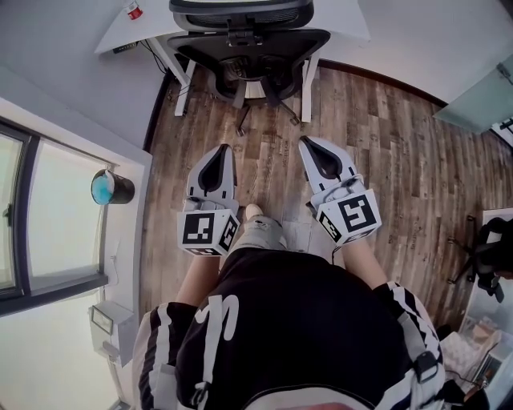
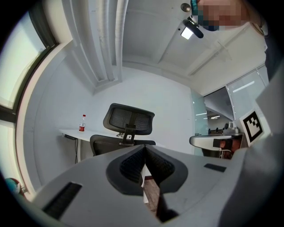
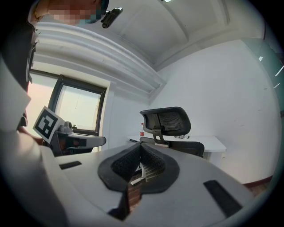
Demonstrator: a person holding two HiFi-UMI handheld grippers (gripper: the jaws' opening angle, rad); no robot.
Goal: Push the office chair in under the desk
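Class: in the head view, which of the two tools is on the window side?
The left tool, nearest the window at the picture's left. The right tool is over the wood floor, farther from it.

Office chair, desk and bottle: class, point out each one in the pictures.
Office chair [image 2: 128,119]: left gripper view, mesh headrest.
Desk [image 3: 209,142]: right gripper view, white top.
Bottle [image 2: 82,127]: left gripper view, red label.

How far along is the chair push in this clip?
Done: office chair sits at the desk, base between the desk legs, though the seat shows in front of the edge. In hand: nothing; the left hand-held gripper and right hand-held gripper are shut, empty, well back. Left: possibly a final shove.
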